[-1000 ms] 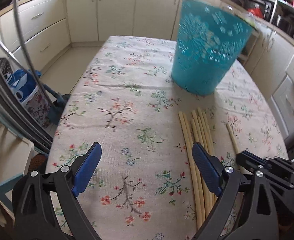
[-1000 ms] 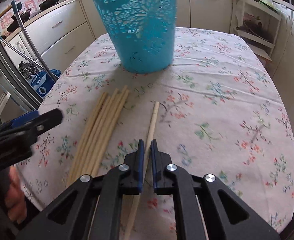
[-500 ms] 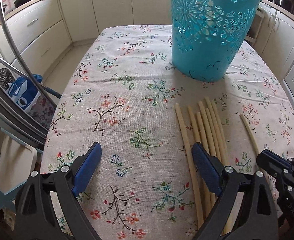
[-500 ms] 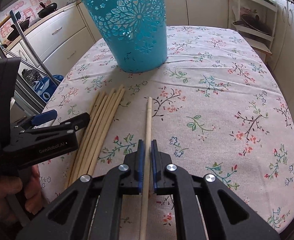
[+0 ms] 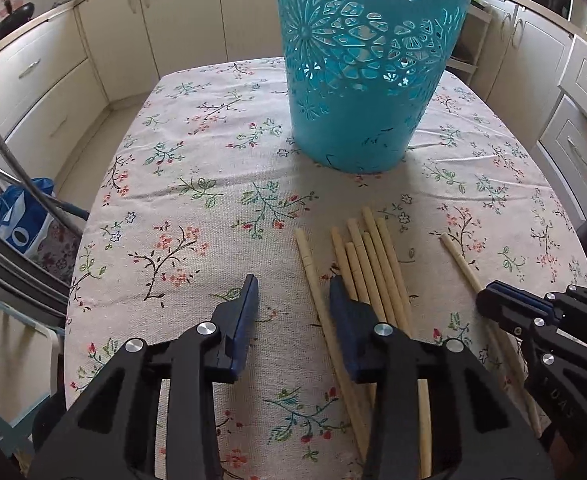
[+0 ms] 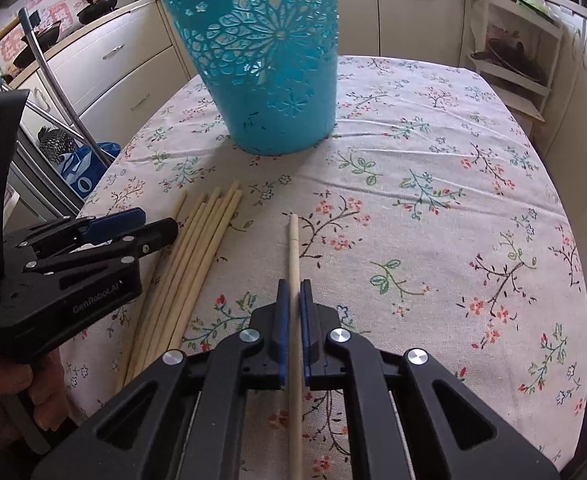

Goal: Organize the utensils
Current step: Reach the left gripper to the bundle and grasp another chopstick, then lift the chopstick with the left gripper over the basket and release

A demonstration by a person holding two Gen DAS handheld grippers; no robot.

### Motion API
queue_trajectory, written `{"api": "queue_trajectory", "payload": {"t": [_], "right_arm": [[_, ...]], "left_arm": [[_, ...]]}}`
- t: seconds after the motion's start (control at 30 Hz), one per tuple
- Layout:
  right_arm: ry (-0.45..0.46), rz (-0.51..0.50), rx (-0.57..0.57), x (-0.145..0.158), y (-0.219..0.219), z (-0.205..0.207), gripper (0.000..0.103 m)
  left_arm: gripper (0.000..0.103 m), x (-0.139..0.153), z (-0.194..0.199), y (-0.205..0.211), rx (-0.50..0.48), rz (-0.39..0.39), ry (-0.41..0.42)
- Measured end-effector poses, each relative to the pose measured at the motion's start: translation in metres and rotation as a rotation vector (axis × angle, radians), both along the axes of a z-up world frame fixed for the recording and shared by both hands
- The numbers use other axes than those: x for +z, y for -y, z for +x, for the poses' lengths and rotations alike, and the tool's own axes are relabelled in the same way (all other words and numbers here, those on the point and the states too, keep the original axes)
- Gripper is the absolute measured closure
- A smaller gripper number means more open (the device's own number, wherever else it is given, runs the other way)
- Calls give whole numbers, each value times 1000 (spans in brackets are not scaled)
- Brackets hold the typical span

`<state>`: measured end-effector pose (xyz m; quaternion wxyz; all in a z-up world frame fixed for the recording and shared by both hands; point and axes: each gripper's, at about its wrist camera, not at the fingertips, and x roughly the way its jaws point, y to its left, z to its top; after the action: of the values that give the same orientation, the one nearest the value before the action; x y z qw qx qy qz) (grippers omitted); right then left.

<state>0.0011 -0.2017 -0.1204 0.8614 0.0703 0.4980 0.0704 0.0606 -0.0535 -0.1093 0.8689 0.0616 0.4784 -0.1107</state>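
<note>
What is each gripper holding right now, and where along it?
The right gripper is shut on a single wooden stick partway along its shaft. The left gripper is closing around one stick of the bundle, not yet pressing it.

Teal basket (image 5: 365, 80), floral cutouts; pale wooden sticks (image 5: 373, 272); cream tablecloth (image 5: 197, 184), floral print.

The left gripper (image 5: 293, 292) points steeply down, its jaws closing with one stick (image 5: 313, 280) between them, the pads not yet pressing it. A hand (image 6: 21, 404) grips its handle. The right gripper (image 6: 293, 292), also pitched down, is clamped on a single stick (image 6: 293, 248).
</note>
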Motion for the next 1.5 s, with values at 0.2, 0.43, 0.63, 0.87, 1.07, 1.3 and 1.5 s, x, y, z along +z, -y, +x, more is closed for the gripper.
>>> {"api": "queue_trajectory", "payload": {"t": [0.2, 0.43, 0.63, 0.87, 1.07, 1.3, 1.5], "right_arm": [[10, -29, 19, 1, -5, -1, 97], [72, 120, -60, -6, 15, -15, 97], [115, 160, -76, -8, 18, -20, 97], [123, 182, -84, -10, 20, -20, 97], [135, 217, -87, -12, 25, -22, 97], [145, 235, -88, -13, 27, -23, 97], [145, 256, -91, -14, 29, -23, 98]], "left_arm": [[96, 1, -4, 5, -44, -12, -7], [99, 19, -17, 0, -67, -63, 31], [98, 74, -33, -14, -106, -216, 167], [99, 156, -24, -15, -132, -329, 356], [99, 204, 9, -4, -116, -366, 482], [99, 231, 67, 6, -25, -425, 564], [99, 241, 98, 17, 52, -446, 666]]}}
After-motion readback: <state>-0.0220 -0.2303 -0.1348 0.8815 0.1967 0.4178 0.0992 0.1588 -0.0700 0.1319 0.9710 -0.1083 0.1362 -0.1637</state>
